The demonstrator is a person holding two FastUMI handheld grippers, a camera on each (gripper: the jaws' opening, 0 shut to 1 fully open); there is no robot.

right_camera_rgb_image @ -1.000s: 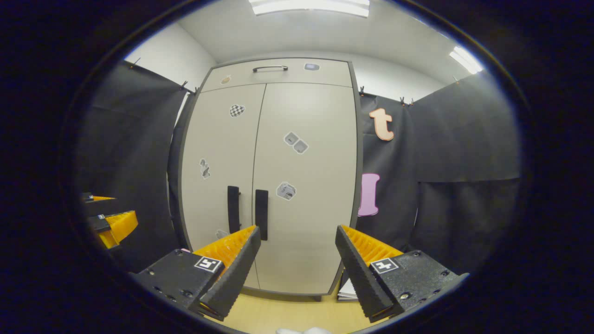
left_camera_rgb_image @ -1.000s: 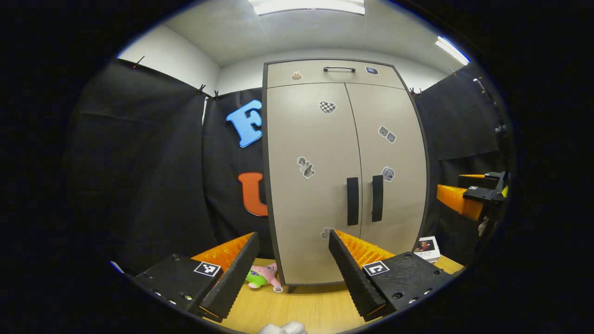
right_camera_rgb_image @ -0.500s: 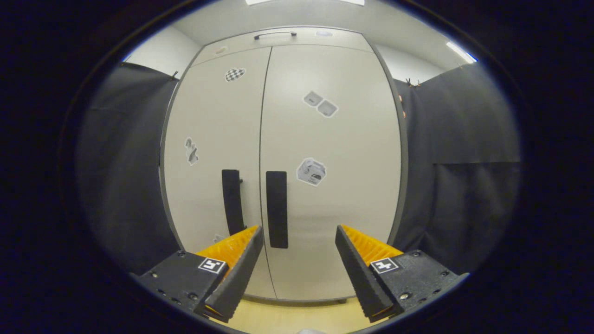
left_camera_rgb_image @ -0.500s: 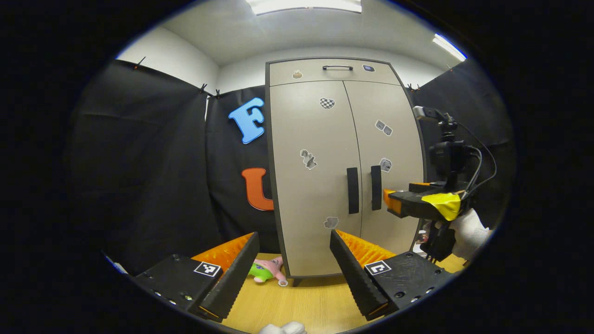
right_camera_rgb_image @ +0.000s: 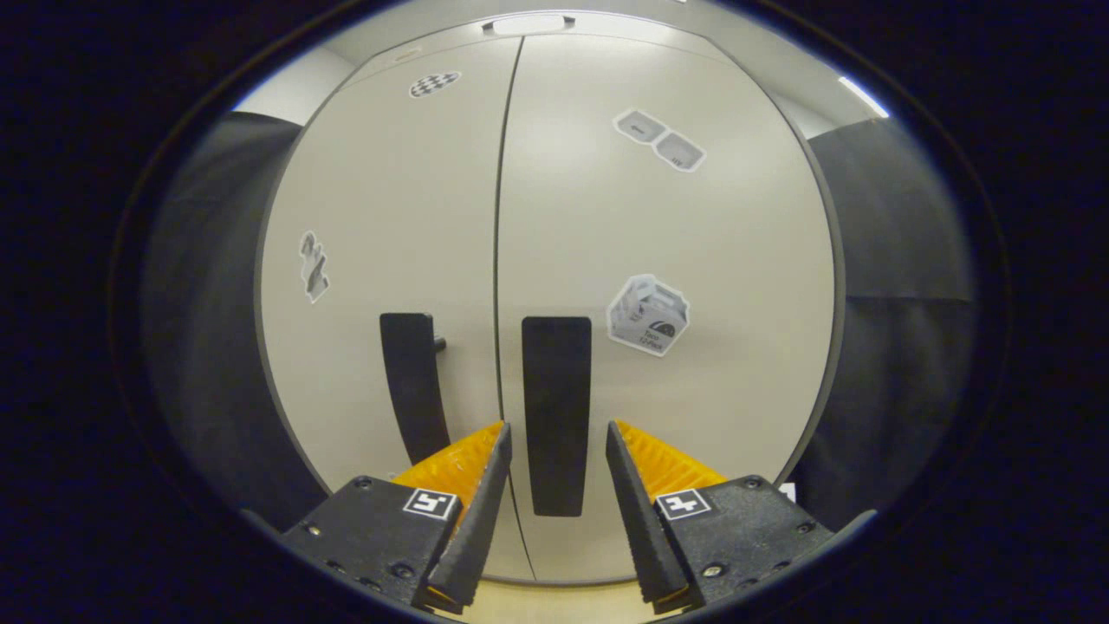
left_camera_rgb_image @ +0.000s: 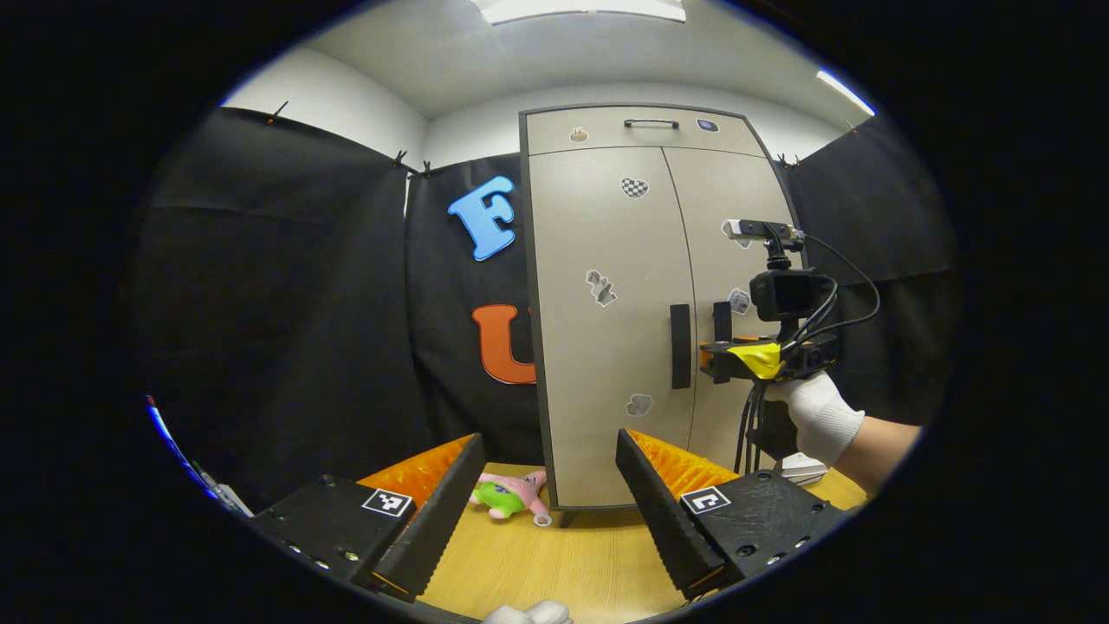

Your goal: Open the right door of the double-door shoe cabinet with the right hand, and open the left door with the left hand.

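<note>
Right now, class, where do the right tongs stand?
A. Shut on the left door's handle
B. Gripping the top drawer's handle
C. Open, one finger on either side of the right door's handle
C: the right tongs stand open astride the right door's handle, doors closed.

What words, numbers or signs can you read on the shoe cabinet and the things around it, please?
No text reads clearly.
Box sticker on the right door: small print, too blurred to read.
Checkered sticker on the left door: pattern, no words.
Square marker on the right gripper: pattern, no words.
</note>
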